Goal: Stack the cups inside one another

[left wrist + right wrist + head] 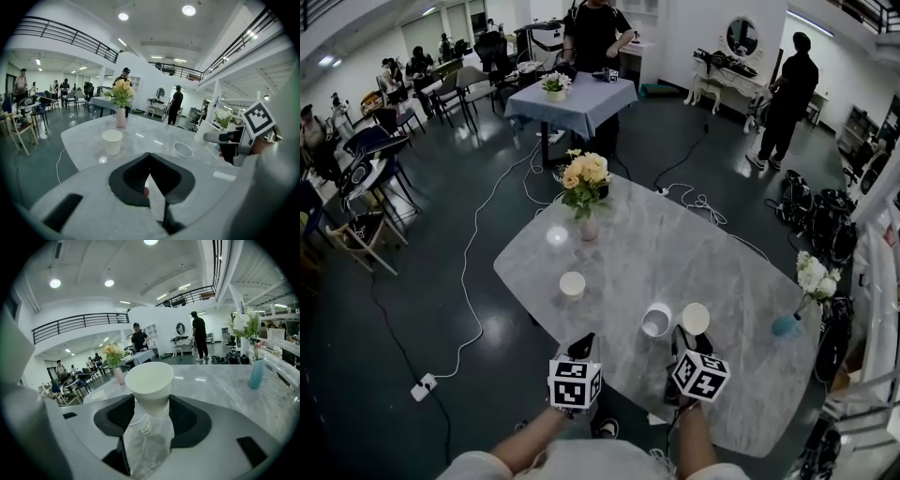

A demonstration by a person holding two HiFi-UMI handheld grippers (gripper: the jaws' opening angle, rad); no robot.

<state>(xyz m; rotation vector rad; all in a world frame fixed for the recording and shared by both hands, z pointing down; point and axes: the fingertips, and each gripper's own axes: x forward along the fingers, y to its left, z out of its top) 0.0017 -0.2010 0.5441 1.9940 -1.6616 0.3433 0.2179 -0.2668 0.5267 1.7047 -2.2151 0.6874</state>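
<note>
R gripper (149, 414) pinches a white cup (150, 380); L gripper (149, 158) pressed together, empty, over the counter (619, 248).

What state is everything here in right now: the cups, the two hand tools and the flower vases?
left tool: shut, empty.
right tool: shut on the held cup.
held cup: upright, gripped low on its sides.
middle cup: standing free, mouth up, not nested.
far cup: standing alone, mouth up.
pink vase: upright, flowers in it.
blue vase: upright, white flowers in it.
</note>
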